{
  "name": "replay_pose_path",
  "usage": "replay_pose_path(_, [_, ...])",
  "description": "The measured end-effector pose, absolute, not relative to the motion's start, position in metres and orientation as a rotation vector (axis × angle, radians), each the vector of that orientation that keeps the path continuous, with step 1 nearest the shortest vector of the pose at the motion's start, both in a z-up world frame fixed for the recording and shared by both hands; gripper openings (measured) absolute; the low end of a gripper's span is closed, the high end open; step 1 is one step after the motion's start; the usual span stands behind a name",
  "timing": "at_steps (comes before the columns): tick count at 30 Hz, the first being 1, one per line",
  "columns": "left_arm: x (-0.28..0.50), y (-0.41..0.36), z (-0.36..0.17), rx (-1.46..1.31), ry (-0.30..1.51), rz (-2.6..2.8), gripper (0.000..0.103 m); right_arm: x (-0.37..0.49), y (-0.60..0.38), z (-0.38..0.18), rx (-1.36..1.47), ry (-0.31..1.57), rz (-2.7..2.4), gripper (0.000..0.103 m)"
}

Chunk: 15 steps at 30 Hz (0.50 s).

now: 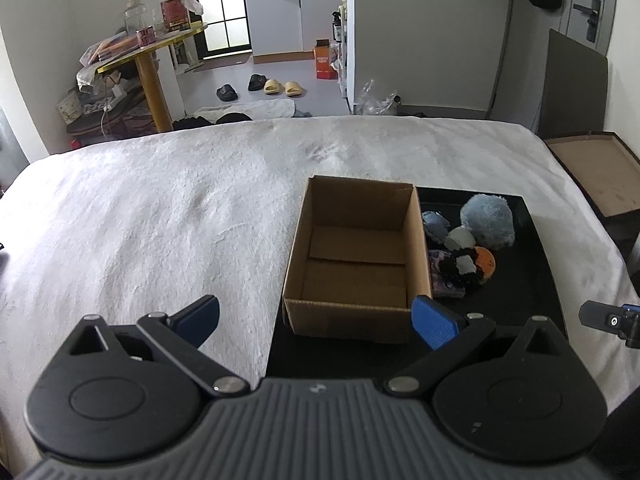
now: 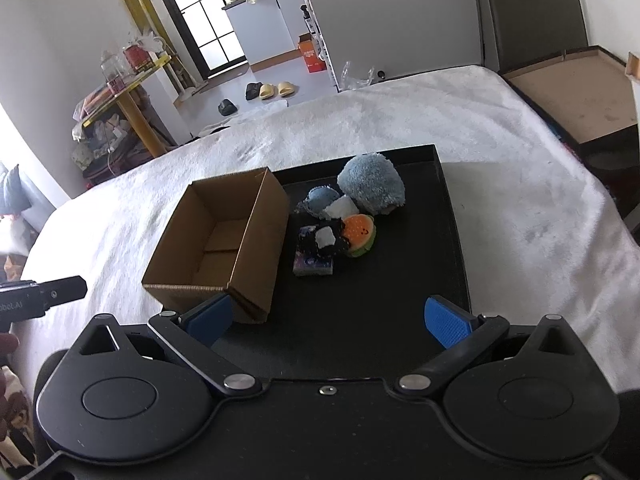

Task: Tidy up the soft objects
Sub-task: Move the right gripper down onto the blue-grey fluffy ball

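Hovering over the white blanket (image 1: 160, 216) on the bed, my left gripper (image 1: 316, 322) has its blue fingers (image 1: 434, 322) spread wide and grasps nothing. Just ahead of it sits the cardboard box (image 1: 356, 256), open at the top and bare inside, its near wall between my two pads. The box stands on the left part of a black tray (image 2: 400, 312) that lies on the blanket.

Right of the box, still on the tray, the soft things lie bunched together. Nearest the box are a small blue plush (image 2: 320, 200) and, in front of it, a flat purple pouch (image 2: 314, 266) with a black and white fuzzy piece (image 2: 328, 240) on top. A white lump (image 2: 342, 208) is tucked between the small blue plush and the big one. The big fluffy blue ball (image 2: 372, 184) sits at the far side of the pile, and the little orange toy with a green rim (image 2: 360, 234) leans against the fuzzy piece on the right. All of them are outside the box, touching or nearly touching each other.

My right gripper (image 2: 340, 320) hangs above the near, bare stretch of the tray, its fingers (image 2: 448, 322) also released and wide apart, well short of the pile. Beyond the tray's right side a brown tabletop (image 2: 576, 96) stands beside the bed.
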State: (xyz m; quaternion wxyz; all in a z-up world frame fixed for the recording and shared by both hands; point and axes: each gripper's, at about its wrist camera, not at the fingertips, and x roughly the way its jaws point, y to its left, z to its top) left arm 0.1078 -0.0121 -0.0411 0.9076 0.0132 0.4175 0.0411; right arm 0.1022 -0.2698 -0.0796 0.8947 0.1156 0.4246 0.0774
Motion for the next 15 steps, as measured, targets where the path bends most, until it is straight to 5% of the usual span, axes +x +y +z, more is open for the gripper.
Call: replay_pose_path(15, [0.151, -0.017, -0.052, 0.041, 0.866, 0.173, 0.100, 0.165, -0.292, -0.098, 0.322, 0.867, 0.172, 0.103])
